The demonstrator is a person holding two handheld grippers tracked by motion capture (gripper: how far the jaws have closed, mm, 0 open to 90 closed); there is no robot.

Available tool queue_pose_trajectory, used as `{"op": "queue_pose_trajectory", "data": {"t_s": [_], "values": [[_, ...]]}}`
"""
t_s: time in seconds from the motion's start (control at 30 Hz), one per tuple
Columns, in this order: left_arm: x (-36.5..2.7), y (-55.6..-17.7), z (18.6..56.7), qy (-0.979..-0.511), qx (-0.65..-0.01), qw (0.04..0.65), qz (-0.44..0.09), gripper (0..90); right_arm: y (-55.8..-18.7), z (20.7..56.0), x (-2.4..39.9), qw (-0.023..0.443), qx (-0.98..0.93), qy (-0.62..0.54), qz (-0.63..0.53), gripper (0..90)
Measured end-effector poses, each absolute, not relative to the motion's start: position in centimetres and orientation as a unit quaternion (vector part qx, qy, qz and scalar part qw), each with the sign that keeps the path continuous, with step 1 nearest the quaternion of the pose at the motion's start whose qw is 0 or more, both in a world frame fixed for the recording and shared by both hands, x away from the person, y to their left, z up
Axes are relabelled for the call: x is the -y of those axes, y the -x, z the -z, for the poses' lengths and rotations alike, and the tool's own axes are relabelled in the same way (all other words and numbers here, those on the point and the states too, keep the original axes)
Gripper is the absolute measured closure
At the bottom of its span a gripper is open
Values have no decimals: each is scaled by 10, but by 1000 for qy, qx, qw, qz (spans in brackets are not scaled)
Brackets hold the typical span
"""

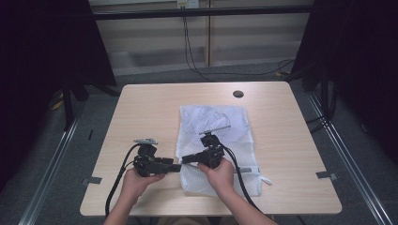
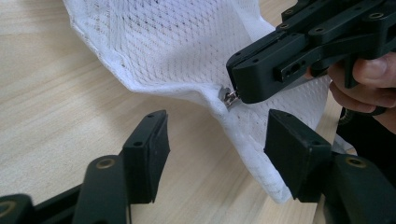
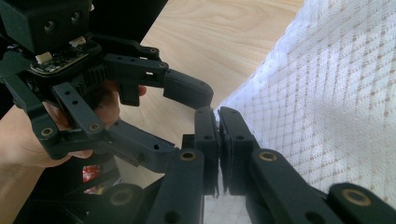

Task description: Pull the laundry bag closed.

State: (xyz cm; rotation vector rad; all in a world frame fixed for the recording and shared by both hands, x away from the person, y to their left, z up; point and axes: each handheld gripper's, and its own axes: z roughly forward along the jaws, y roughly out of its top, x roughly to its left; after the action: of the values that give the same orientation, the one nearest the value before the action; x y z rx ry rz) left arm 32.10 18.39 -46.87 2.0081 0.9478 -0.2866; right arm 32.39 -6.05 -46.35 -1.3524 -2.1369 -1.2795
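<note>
A white mesh bag (image 1: 213,140) lies flat on the middle of the wooden table (image 1: 141,108). My right gripper (image 1: 185,159) is shut on the small metal zipper pull (image 2: 229,97) at the bag's left edge, lifting that edge a little. In its own view the right gripper (image 3: 218,112) has its jaws pressed together, with mesh (image 3: 327,102) to the right. My left gripper (image 1: 177,166) points at the same spot from the left. Its jaws (image 2: 217,128) stand apart on either side of the bag's raised edge (image 2: 243,140), below the pull, and the left pad is clear of the cloth.
A round cable hole (image 1: 238,93) sits near the table's far edge. A short white strip (image 1: 263,179) trails from the bag's near right corner. Black cables hang down the wall behind, and dark curtains flank the table.
</note>
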Motion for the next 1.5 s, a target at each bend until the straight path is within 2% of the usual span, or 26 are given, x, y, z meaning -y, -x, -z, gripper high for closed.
{"op": "queue_pose_trajectory", "data": {"t_s": [0.73,1.13,1.5], "values": [[-169,-321,473,-815,-366,430,129,600,-322,460,59,148,742,466,458,867],[-165,-321,475,-812,-369,432,135,654,-322,460,57,145,743,464,460,867],[-163,-321,477,-812,-371,430,134,752,-321,459,58,142,741,463,466,867]]}}
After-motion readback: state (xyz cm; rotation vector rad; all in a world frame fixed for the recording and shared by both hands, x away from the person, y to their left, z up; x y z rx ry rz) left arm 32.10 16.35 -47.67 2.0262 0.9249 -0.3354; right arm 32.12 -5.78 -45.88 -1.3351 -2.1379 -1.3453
